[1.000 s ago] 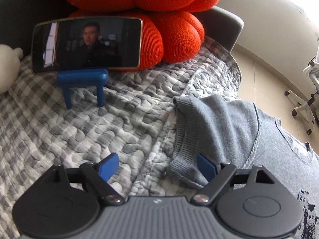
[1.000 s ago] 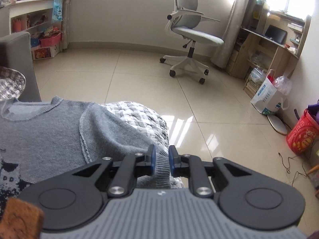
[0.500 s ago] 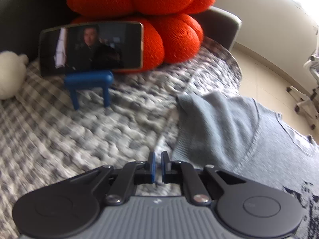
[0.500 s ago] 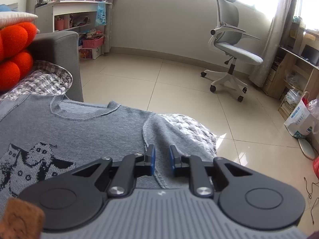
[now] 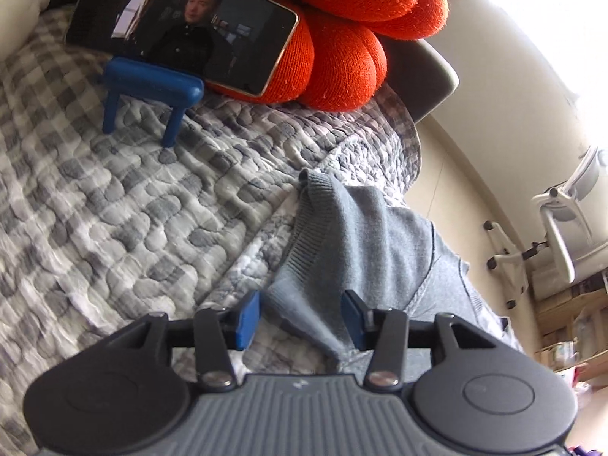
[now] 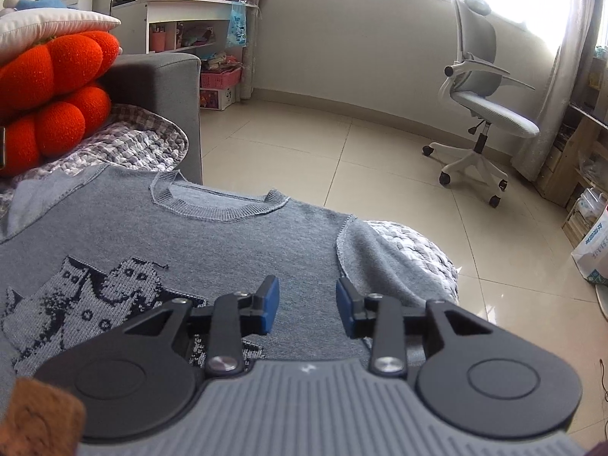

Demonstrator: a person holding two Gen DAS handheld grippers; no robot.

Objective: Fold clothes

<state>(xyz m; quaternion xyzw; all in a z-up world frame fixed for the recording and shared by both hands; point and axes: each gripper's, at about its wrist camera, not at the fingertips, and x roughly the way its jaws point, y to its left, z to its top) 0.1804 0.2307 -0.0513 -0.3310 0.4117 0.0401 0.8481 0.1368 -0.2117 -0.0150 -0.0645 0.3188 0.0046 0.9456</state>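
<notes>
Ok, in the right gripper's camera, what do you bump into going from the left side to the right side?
Orange pumpkin cushion → grey sofa arm → pink storage basket → grey sweater's neckline → right gripper, open → grey office chair → white shopping bag.

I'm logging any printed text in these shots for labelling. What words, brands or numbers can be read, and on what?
None can be read.
White bag on the floor: blue print, too blurred.
Grey sweater: a knitted dark pattern, no letters.
Phone: a video picture, no legible text.
</notes>
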